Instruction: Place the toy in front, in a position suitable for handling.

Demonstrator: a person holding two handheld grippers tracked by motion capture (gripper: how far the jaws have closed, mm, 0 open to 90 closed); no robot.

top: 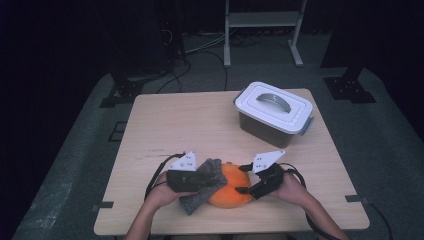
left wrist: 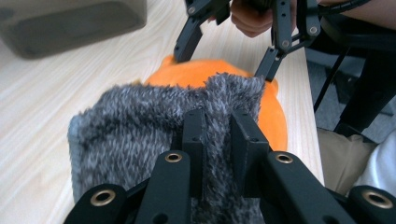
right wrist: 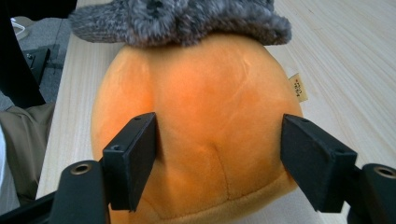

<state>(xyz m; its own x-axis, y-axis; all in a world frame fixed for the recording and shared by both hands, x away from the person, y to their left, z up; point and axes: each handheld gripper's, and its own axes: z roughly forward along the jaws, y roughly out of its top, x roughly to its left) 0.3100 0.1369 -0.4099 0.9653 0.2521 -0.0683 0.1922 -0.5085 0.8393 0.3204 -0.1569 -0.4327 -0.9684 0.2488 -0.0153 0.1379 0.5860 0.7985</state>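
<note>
Orange plush toy [top: 231, 192] near the table's [top: 175, 120] front edge, clamped by the right gripper [top: 243, 179]; left gripper [left wrist: 219, 130] pinches a grey fuzzy cloth [left wrist: 140, 126] draped over it.

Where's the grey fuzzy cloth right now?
In the high view the grey fuzzy cloth is near the table's front edge, pinched in the left claw and draped over the orange plush's left side.

A white-lidded storage box [top: 274, 114] sits on the wooden table's [top: 180, 120] far right corner.
</note>
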